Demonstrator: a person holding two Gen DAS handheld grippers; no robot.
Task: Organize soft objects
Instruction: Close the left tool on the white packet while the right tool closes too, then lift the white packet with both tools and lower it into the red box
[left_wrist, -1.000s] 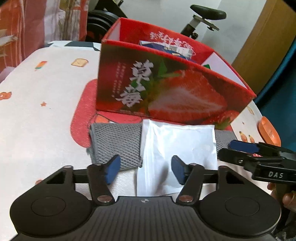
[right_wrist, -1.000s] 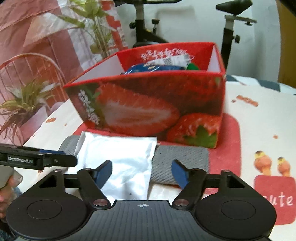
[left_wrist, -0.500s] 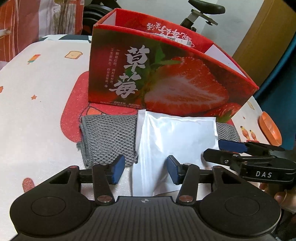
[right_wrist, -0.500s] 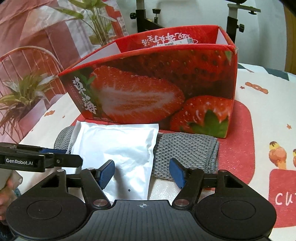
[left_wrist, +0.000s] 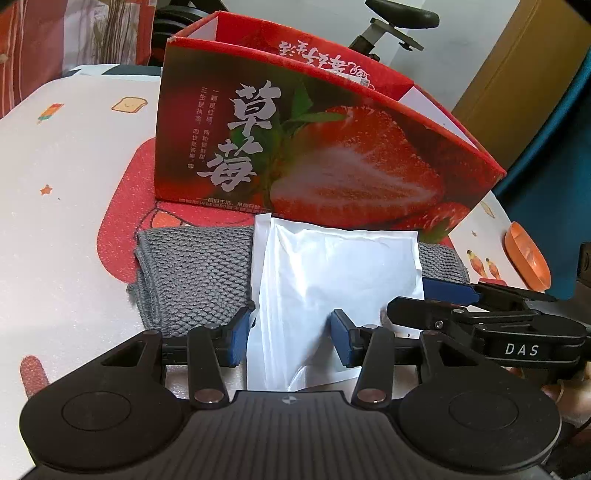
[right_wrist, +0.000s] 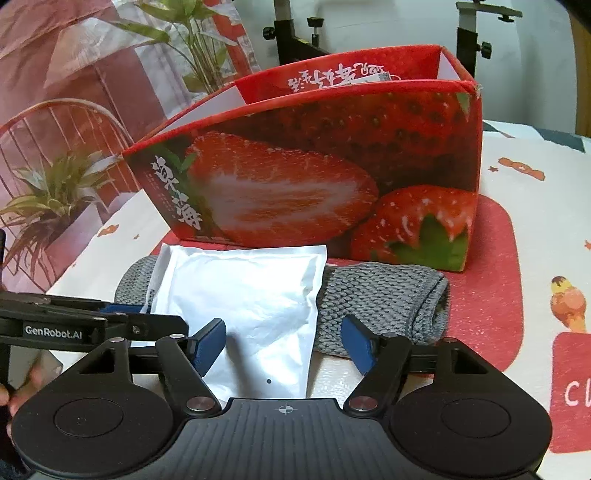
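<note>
A white soft packet (left_wrist: 332, 277) lies across a folded grey knitted cloth (left_wrist: 192, 269) on the table, just in front of a red strawberry-print box (left_wrist: 314, 158). My left gripper (left_wrist: 290, 334) is open, its blue pads either side of the packet's near left part. My right gripper (right_wrist: 282, 345) is open, straddling the packet's (right_wrist: 251, 295) near right edge and the cloth (right_wrist: 380, 299). The right gripper also shows in the left wrist view (left_wrist: 443, 295), and the left one in the right wrist view (right_wrist: 92, 321). The box (right_wrist: 332, 177) is open-topped; its contents are mostly hidden.
The table (left_wrist: 66, 155) has a white cloth with cartoon prints and a red patch under the box. An orange dish (left_wrist: 526, 258) sits at the right edge. Potted plants (right_wrist: 51, 199) stand left; an exercise bike (left_wrist: 391, 26) stands behind the box.
Both grippers have dropped lower and moved closer to the packet and cloth. The left gripper's fingers have narrowed somewhat. The packet, cloth and box have not moved.
</note>
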